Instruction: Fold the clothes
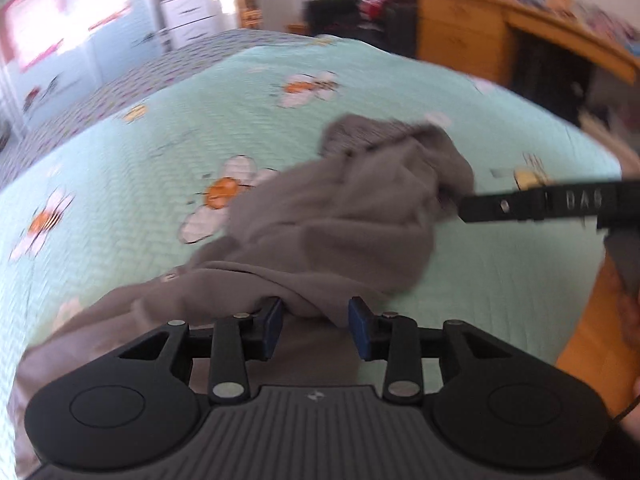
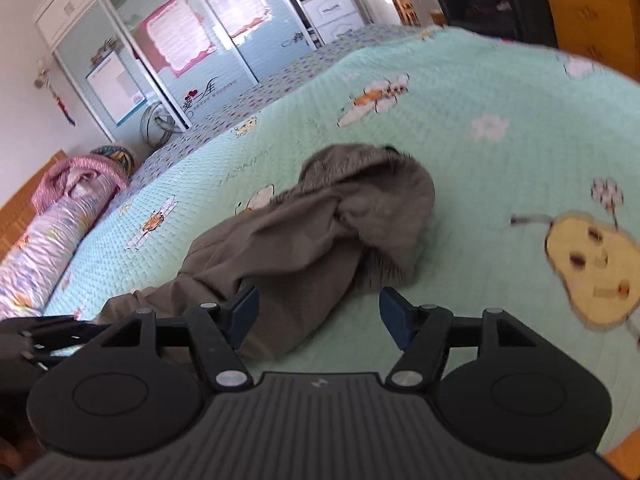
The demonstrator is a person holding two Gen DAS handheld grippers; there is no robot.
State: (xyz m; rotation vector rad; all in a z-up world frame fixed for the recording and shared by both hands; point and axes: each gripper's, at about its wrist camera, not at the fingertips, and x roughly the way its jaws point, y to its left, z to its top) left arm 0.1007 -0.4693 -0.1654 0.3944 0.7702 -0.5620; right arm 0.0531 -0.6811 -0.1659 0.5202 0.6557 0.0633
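Lying crumpled mid-bed on the green quilt (image 2: 460,120), the grey hoodie (image 2: 320,232) could just bunch up more since left gripper (image 1: 316,322) and right gripper (image 2: 318,312) are both spread, hood at 12 o'clock.

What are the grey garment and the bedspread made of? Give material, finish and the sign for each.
Grey garment: soft matte cloth, probably cotton or fleece; it slumps in loose folds, and its bunched far end looks fuzzy. Bedspread: quilted fabric, matte mint green; fine stitched ridges cover it, with cartoon bee and flower designs, printed or sewn on.
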